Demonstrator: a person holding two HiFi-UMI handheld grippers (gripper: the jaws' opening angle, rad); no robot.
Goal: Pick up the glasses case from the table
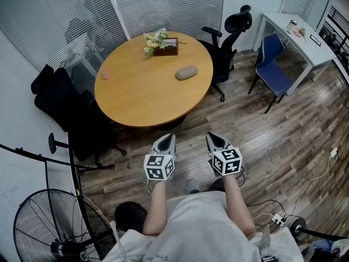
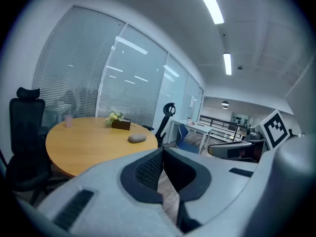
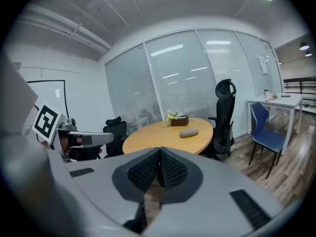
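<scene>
A grey oval glasses case [image 1: 186,72] lies on the round wooden table [image 1: 136,97], toward its right side. It also shows as a small grey lump [image 2: 137,138] in the left gripper view and again as the case [image 3: 188,132] in the right gripper view. My left gripper [image 1: 168,138] and right gripper [image 1: 211,137] hover side by side over the floor, short of the table's near edge. Both are shut with nothing between the jaws, and both point toward the table.
A brown box with flowers [image 1: 162,43] stands at the table's far side, a small pink cup [image 1: 105,75] at its left. Black office chairs [image 1: 229,37] flank the table on both sides. A blue chair [image 1: 272,64] and white desk [image 1: 297,34] stand right. A fan [image 1: 49,228] sits lower left.
</scene>
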